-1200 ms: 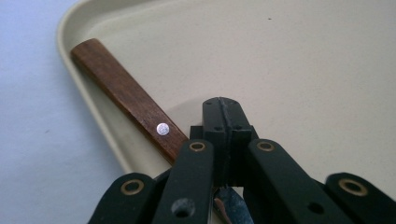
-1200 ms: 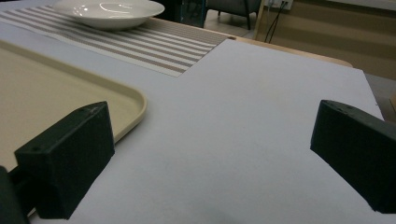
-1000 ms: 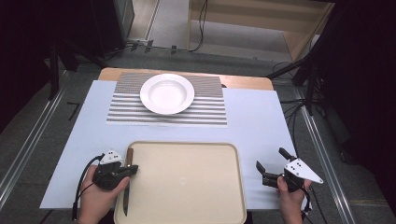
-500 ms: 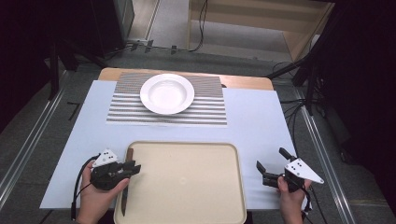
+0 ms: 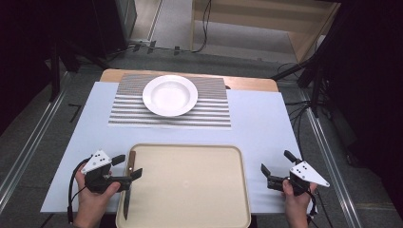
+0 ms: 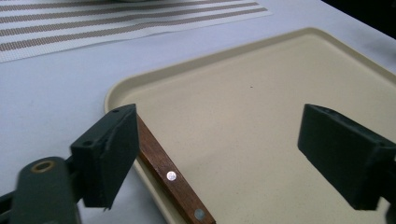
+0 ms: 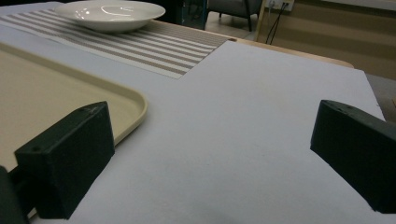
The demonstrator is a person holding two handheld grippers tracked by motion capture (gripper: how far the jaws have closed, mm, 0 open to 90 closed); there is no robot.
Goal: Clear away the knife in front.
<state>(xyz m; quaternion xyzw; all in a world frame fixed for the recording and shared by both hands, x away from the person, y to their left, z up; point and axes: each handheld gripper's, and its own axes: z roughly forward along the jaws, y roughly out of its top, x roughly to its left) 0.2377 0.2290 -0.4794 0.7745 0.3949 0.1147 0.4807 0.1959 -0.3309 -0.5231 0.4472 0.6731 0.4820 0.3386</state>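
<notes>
- Table surface: a pale blue-white sheet (image 5: 256, 128) covers most of the wooden table top, whose bare edge shows at the far side.
- Tray (image 5: 190, 190): beige, rectangular with rounded corners, at the near centre of the sheet. Its inner surface is bare apart from the knife along its left edge.
- Knife (image 5: 129, 183): lies lengthwise along the tray's left rim, wooden handle toward the far end, blade pointing to the near edge. In the left gripper view the handle (image 6: 170, 179) shows two metal rivets and rests against the inside of the tray rim (image 6: 140, 84).
- Left gripper (image 5: 127, 167): held in the left hand (image 5: 92, 197) at the near left, over the tray's left edge. Its jaws are spread wide, one on each side of the knife handle; the left jaw sits just beside or touching the handle, cannot tell which, the other is well apart over the tray. Nothing pinched.
- Right gripper (image 5: 275, 167): held in the right hand (image 5: 297, 199) at the near right, to the right of the tray, over bare sheet. Jaws spread wide, nothing between them.
- Placemat (image 5: 214, 111): striped, at far centre, with a white bowl-like plate (image 5: 170, 95) on it, empty. Both are well apart from the tray and both grippers.
</notes>
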